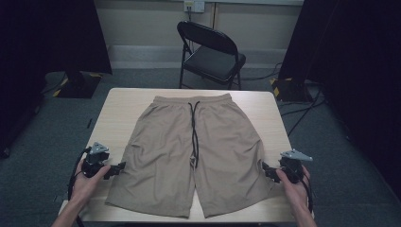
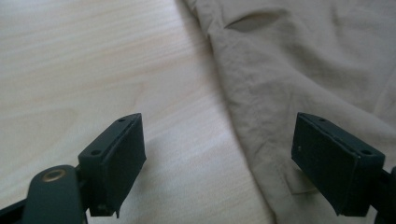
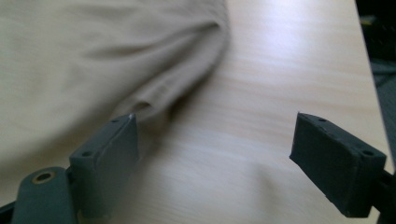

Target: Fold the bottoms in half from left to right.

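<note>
Both claws sit wide open, left gripper (image 1: 117, 169) and right gripper (image 1: 267, 171) flanking tan shorts (image 1: 194, 151) lying flat mid-frame on the table (image 1: 118, 101). Grab only the top layer and the fold could go lopsided.

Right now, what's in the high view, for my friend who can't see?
Tan shorts lie flat on a table. A person's left gripper and right gripper, both open, sit at the shorts' sides.

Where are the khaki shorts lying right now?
In the high view the khaki shorts lie flat mid-table, waistband toward the folding chair, between the left gripper and right gripper.
</note>
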Motion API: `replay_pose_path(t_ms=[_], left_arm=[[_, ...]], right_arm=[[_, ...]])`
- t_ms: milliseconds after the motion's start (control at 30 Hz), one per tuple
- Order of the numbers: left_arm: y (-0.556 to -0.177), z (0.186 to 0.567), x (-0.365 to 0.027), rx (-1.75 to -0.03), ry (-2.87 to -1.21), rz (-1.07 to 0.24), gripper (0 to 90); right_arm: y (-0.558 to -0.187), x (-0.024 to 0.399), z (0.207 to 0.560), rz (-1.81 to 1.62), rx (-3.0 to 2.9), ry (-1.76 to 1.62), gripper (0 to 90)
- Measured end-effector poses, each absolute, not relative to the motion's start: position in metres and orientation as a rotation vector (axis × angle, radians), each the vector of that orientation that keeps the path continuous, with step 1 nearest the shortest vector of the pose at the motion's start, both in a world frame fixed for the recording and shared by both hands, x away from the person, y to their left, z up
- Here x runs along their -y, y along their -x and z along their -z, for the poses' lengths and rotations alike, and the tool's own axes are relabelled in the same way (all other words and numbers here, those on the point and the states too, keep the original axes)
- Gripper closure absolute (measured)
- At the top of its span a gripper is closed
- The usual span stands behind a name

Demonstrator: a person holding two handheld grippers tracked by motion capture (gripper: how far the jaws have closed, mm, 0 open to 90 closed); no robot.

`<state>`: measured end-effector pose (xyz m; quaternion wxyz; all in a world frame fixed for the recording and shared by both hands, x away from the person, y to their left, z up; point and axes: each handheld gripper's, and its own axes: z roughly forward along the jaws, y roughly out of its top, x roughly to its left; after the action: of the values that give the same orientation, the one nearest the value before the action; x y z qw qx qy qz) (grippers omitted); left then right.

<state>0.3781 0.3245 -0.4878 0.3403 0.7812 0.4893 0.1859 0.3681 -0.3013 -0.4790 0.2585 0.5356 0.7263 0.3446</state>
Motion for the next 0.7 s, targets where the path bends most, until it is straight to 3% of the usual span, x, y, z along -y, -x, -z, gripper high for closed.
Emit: replay_pose_path(t_ms=[200, 367, 533, 700], left_arm=[[-0.384, 0.47, -0.322, -1.237, -1.975, -0.508, 18.7], [-0.402, 0.454, -0.302, -1.158, -2.025, -0.535, 21.0], [-0.42, 0.452, -0.282, -1.097, -2.025, -0.515, 23.0], [-0.433, 0.477, -0.262, -1.1, -2.099, -0.373, 25.7]], right_arm=[[-0.373, 0.27, 0.459, -1.046, -2.013, -1.353, 15.2], [-0.385, 0.241, 0.444, -1.11, -2.05, -1.247, 18.2], [-0.402, 0.204, 0.453, -1.121, -2.174, -1.185, 19.1], [-0.42, 0.179, 0.475, -1.029, -2.279, -1.16, 20.1]])
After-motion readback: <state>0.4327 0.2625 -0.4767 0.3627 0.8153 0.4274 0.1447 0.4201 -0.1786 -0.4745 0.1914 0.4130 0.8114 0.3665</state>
